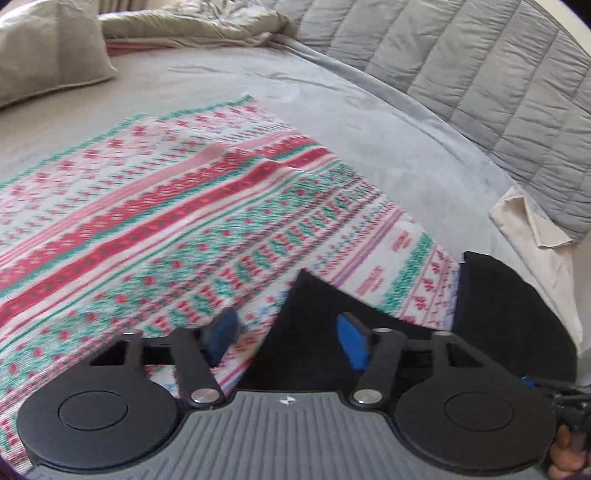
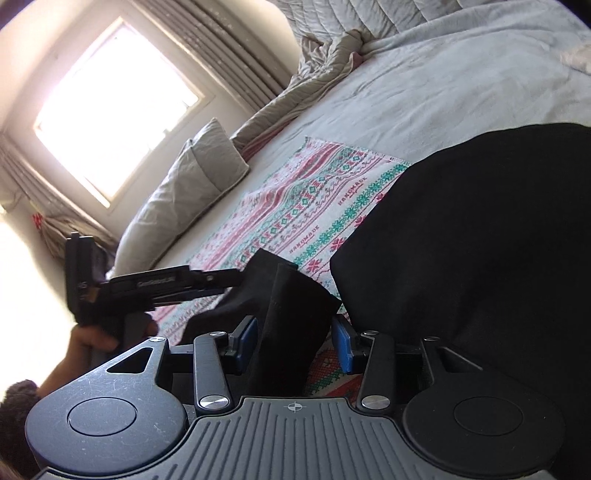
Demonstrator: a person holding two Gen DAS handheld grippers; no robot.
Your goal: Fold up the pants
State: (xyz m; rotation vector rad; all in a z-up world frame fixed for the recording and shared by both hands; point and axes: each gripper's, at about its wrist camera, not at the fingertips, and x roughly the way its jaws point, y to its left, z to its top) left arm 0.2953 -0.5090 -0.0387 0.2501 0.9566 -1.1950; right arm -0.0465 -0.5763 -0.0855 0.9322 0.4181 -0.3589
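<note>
A bedroom is shown in daylight. A wide bed (image 1: 229, 81) is covered by a pale grey sheet, over which a patterned cloth (image 1: 155, 206) in red, green and white bands is spread flat. A grey pillow (image 2: 177, 192) is propped at the head of the bed, beside a crumpled beige blanket (image 1: 192, 26), and a quilted grey bedspread (image 1: 461, 62) is piled along the far side. Strong sunlight is admitted through a window (image 2: 118, 107), flanked by pleated beige curtains (image 2: 236, 51) and set in a plain light wall (image 2: 44, 44).
</note>
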